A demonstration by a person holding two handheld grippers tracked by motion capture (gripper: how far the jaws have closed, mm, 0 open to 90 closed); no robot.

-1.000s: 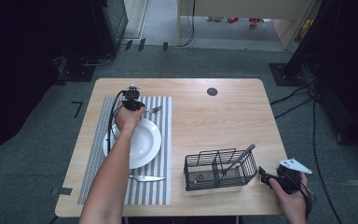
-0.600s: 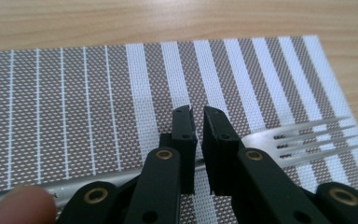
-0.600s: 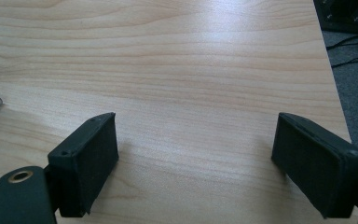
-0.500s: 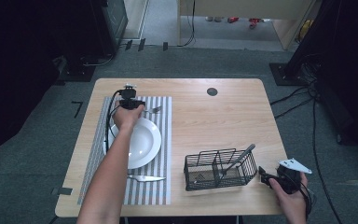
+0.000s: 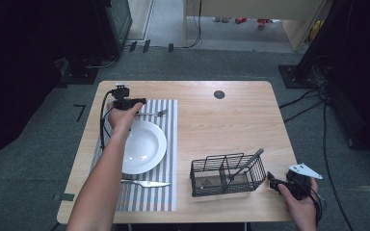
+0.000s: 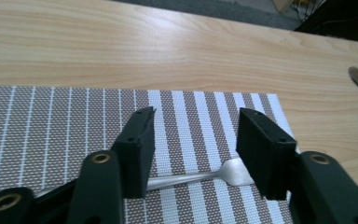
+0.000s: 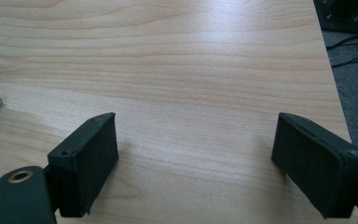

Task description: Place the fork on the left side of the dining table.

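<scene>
Left gripper view: we are seeing our left gripper (image 6: 193,144) released, jaws just opening, above the fork (image 6: 205,176) lying on the striped placemat (image 6: 51,121); our right gripper (image 7: 193,158) is gaping over bare table (image 7: 191,70).

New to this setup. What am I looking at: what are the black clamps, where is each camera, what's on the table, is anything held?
No robot arm here: a person holds a two-jaw gripper in each hand. The high view looks down on the table; the other two cameras ride on the grippers. The left gripper has just been opening above a fork lying on the striped placemat, pads clear of it. The right gripper is open over bare wood. Also there: a white plate, a knife and a wire basket with one utensil in it. Nothing is held.
</scene>
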